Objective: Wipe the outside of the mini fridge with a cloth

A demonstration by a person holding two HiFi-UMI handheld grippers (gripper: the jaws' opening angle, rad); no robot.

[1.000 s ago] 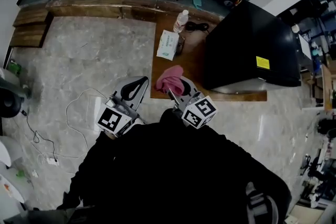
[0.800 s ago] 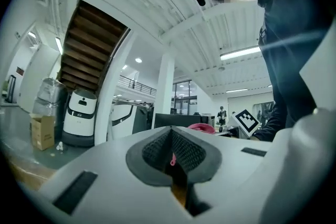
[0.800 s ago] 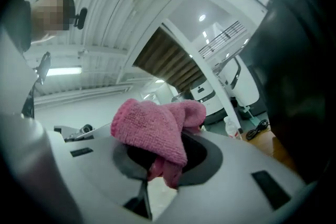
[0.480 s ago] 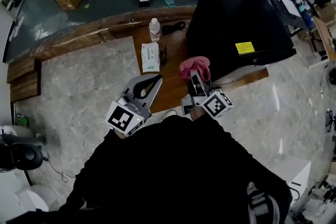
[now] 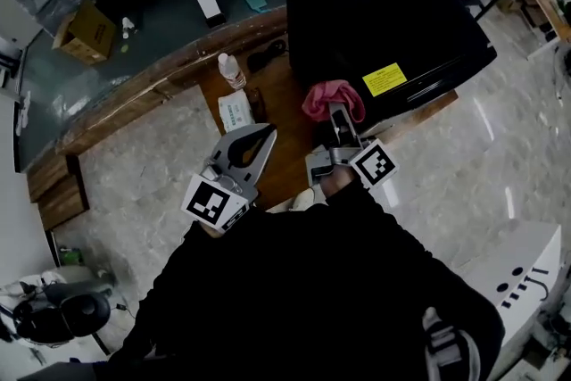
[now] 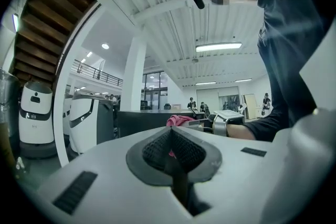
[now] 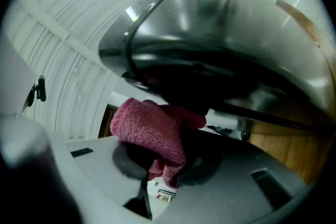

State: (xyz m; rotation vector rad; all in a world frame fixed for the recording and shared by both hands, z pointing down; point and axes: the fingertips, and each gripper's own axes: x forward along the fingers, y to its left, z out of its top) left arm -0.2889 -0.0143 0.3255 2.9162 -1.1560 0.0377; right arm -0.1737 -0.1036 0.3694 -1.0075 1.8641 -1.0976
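Right gripper (image 5: 339,113) pinching pink cloth (image 5: 328,95), left gripper (image 5: 265,135) fingers (image 6: 152,152) together, yellow fridge label (image 5: 384,78) unreadable

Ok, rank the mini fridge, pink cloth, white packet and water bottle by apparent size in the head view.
1. mini fridge, by far.
2. pink cloth, though it is held nearer the camera.
3. white packet and water bottle: near alike, with the bottle seen steeply from above, so unranked.

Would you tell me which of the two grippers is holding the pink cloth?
The right gripper: its jaws pinch the pink cloth by the mini fridge; the left gripper is shut on nothing.
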